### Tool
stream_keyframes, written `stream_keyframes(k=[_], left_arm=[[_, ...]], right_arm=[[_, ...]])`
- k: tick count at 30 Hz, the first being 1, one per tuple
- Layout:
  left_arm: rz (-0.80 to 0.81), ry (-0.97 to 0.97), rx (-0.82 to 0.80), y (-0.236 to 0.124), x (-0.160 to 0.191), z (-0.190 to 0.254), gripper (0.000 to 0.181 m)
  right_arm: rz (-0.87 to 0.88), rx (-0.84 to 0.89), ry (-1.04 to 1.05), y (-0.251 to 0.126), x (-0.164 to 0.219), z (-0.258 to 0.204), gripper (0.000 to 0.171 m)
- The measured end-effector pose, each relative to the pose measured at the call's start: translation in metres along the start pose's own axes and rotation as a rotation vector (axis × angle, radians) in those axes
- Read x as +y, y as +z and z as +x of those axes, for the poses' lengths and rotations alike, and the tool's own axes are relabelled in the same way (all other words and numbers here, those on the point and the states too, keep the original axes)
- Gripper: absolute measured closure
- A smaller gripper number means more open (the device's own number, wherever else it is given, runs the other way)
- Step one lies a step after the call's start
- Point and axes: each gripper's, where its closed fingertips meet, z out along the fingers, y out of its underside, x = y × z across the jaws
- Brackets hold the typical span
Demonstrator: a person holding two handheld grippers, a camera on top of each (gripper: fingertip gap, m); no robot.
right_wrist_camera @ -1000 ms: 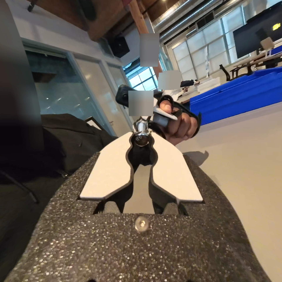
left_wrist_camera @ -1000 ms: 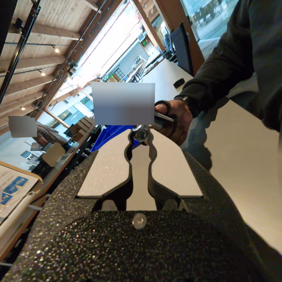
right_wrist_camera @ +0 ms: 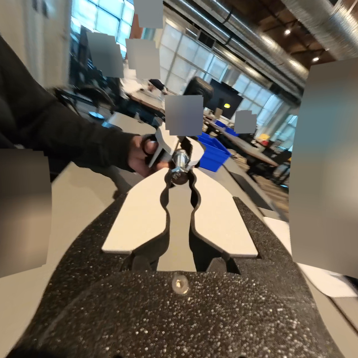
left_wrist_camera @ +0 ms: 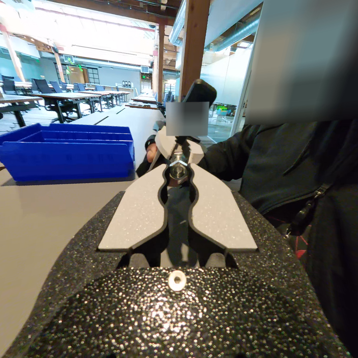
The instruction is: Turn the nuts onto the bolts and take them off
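Above the grey bench (left_wrist_camera: 48, 209), you are holding a bolt and nut between your two grippers, tip to tip.

At the largest scale, the bench is carrying a blue bin (left_wrist_camera: 65, 153) off to your left side, well apart from the work. Your left gripper (left_wrist_camera: 178, 170) is pinching the nut (left_wrist_camera: 177, 164) at its fingertips, with a shiny metal end showing just behind the hexagon. Your right gripper (right_wrist_camera: 179, 175) is facing it and pinching the bolt (right_wrist_camera: 180, 159) by its hex head, the threaded shank pointing away toward the left gripper. In the right wrist view, your hand (right_wrist_camera: 142, 155) is wrapping the left gripper's handle, sleeve dark. The nut is sitting on the far end of the shank, in the air, clear of the bench.
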Motion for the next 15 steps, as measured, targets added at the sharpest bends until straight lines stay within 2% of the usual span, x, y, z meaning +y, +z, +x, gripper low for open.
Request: stream_keyframes(k=[3,6,10,15], left_arm=[[-0.045,0.129,-0.072,-0.001,0.001,-0.002,0.164],[-0.124,0.338,-0.161,-0.002,0.002,-0.003,0.165],[-0.215,0.592,-0.218,-0.003,0.006,0.002,0.165],[-0.264,0.761,-0.227,-0.003,0.006,0.01,0.164]], right_arm=[[-0.028,0.024,-0.029,0.001,0.001,0.001,0.154],[-0.024,-0.006,0.031,0.001,0.002,0.001,0.154],[0.019,-0.109,0.223,0.002,0.002,-0.004,0.154],[0.104,-0.225,0.484,0.002,0.0,-0.009,0.154]])
